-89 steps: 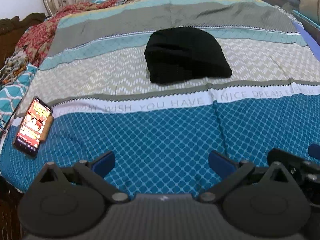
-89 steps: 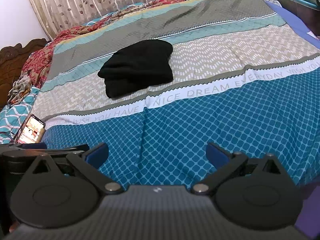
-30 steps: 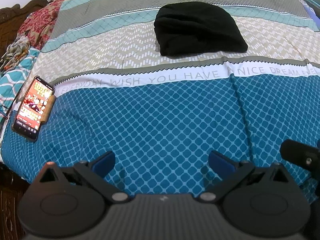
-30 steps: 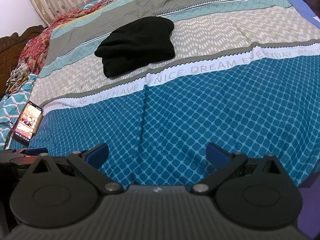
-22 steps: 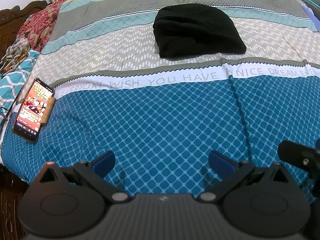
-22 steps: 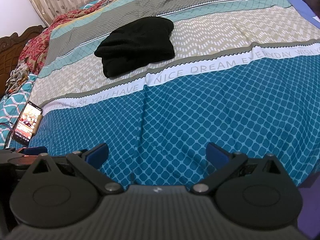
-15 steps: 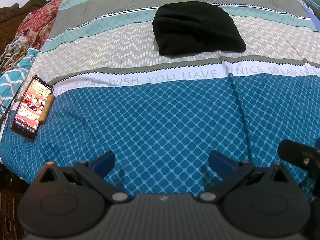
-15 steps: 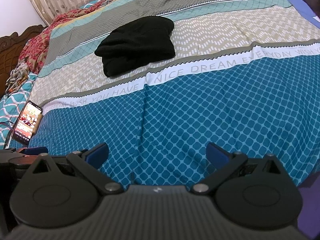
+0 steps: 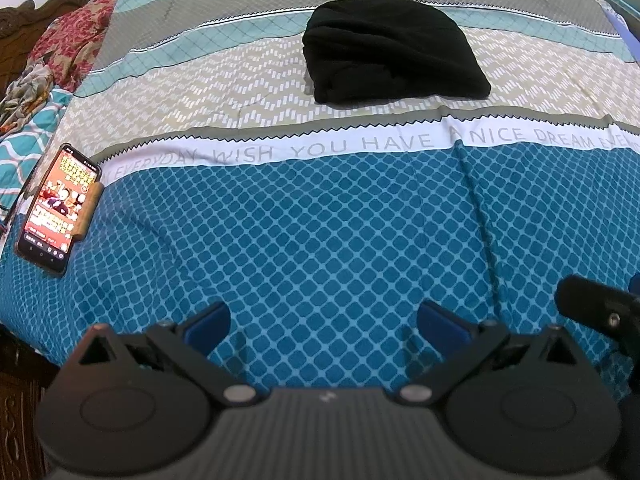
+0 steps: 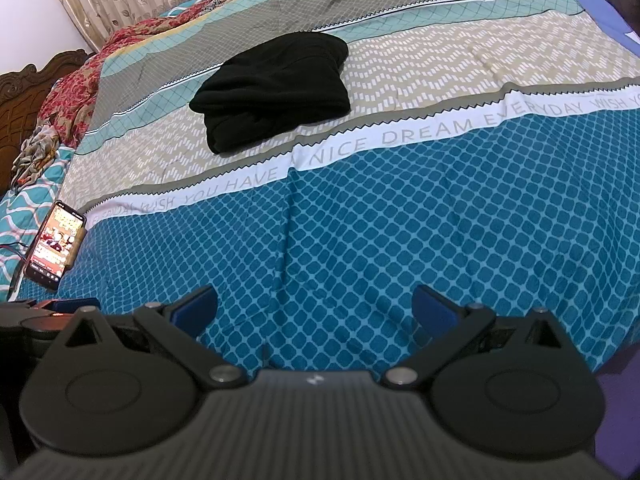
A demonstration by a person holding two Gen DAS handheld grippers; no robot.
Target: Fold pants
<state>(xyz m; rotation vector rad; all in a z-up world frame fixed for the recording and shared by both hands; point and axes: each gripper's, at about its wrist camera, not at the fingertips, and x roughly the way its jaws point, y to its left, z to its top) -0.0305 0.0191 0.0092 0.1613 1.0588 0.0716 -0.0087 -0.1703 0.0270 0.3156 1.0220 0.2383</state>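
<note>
While folded, pants (image 9: pixel 390 50) lie crosswise.

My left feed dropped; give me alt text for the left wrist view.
Black pants lie folded on the patterned bedspread, far beyond the open, empty left gripper. A lit phone rests at the bed's left edge.

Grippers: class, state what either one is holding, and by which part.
Nothing. The left gripper and right gripper are both open over the bedspread; the black pants lie untouched.
</note>
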